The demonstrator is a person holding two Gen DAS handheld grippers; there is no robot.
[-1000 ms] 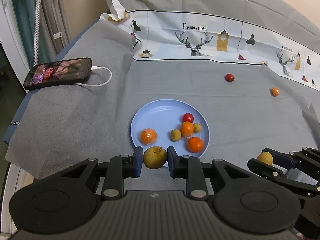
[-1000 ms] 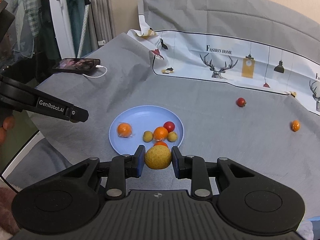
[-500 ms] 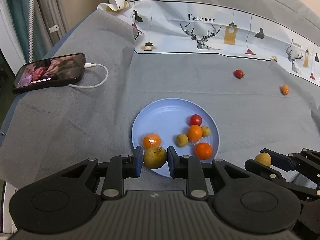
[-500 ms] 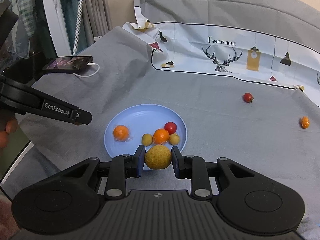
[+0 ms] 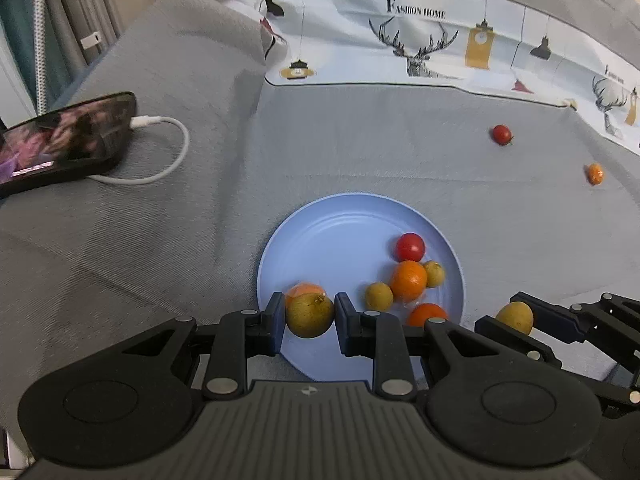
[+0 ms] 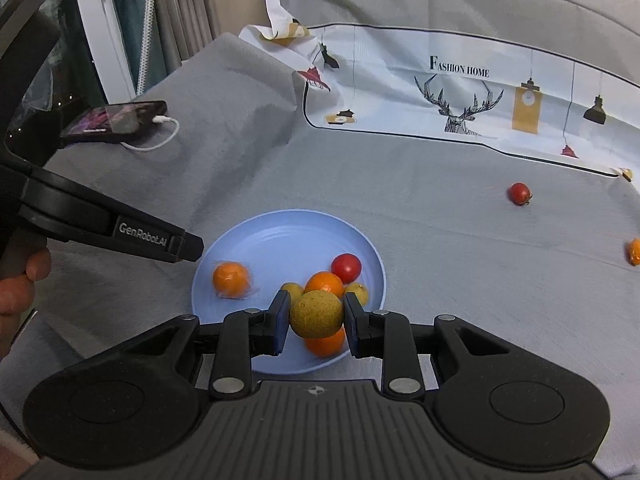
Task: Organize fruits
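both tongs are closed on fruit. the left gripper (image 5: 310, 316) pinches a yellow-green fruit (image 5: 310, 315) over the near-left edge of the blue plate (image 5: 332, 236), just in front of a wrapped orange (image 6: 231, 279). the right gripper (image 6: 316, 316) clamps a rough yellow-green ball fruit (image 6: 316, 314) over the near-right part of the plate, above an orange (image 6: 326, 344) and close to the cluster of a second orange (image 6: 325, 283), a red tomato (image 6: 346, 267) and two small yellow fruits.

two pieces lie loose on the grey cloth (image 6: 460, 240), far right of the plate and well apart from it: a red tomato on the cloth (image 6: 519, 193) and a small orange fruit (image 5: 594, 173).

the risks, as i judge them: both fruits are round and gripped only at their sides, so a tilt could let one slip out. released from height, either could bounce off the fruit below, knock the cluster, or roll over the shallow rim onto the cloth. the two grippers sit near each other over the same near edge, so lowering together may make them collide. the phone (image 5: 64, 140) and its cable (image 5: 160, 152) lie far left, out of the way.
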